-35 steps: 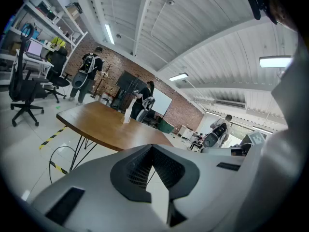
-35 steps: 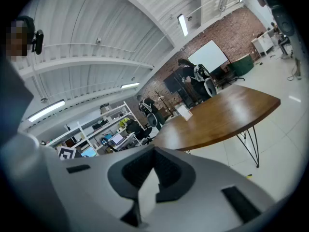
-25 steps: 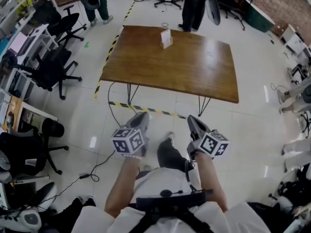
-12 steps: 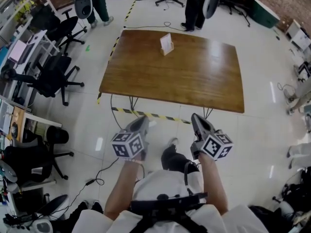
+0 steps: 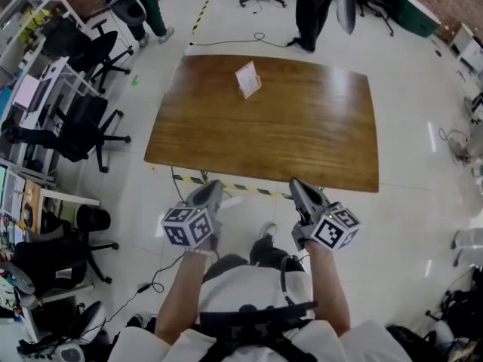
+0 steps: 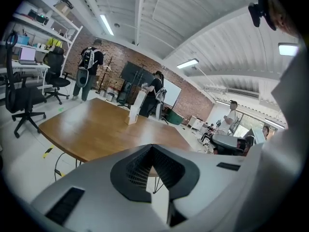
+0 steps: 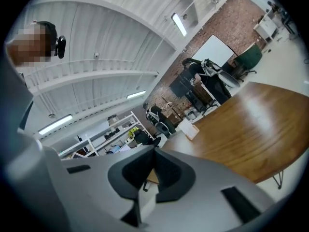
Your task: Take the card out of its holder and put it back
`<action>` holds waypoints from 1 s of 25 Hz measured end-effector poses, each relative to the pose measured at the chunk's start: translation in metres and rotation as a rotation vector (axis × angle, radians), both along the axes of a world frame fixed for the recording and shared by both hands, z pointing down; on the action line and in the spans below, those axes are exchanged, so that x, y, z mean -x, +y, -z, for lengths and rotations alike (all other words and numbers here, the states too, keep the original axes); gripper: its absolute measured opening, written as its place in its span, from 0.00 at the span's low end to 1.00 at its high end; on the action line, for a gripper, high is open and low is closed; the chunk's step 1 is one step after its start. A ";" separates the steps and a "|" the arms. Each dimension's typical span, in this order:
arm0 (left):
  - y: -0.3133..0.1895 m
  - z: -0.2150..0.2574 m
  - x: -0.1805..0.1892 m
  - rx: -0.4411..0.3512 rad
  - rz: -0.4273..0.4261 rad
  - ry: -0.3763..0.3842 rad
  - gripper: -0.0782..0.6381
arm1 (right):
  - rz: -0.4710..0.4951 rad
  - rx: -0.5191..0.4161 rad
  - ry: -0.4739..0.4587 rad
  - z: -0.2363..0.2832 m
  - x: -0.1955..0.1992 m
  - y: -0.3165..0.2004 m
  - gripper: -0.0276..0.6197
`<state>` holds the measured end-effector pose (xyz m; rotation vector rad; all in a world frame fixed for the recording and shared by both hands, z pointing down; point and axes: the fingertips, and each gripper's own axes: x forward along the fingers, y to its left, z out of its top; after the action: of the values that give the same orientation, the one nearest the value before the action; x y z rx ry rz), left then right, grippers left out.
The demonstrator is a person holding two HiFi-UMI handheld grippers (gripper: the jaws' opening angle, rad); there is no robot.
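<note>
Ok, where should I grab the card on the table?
Probably the top edge of the card, pinched across its flat faces from above: it stands upright with its bottom seated in the wooden holder, leaving only the upper part free.

Desk [image 5: 302, 142] top is open wood from the near edge up to the card holder [image 5: 247, 80], the only thing standing on it, far-left of centre. Clear room on both sides of the holder and above it. A person [image 5: 311, 6] stands off the far edge. Office chairs [image 5: 79, 123] crowd the floor [image 5: 407, 225] left of the desk; floor along the right side is open.
</note>
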<state>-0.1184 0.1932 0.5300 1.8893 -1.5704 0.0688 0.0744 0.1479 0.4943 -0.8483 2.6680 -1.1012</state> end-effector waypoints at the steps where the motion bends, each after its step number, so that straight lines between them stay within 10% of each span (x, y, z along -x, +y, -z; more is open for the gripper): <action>1: -0.006 0.001 -0.001 0.001 0.003 -0.003 0.12 | -0.004 -0.005 -0.003 0.001 -0.005 -0.006 0.06; 25: -0.138 -0.006 0.007 0.022 -0.068 0.039 0.12 | -0.156 0.020 -0.030 0.004 -0.011 -0.122 0.06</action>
<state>-0.1254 0.0549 0.5360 1.9156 -1.4741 0.0787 0.0854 0.0255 0.4903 -1.0154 2.5217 -1.0959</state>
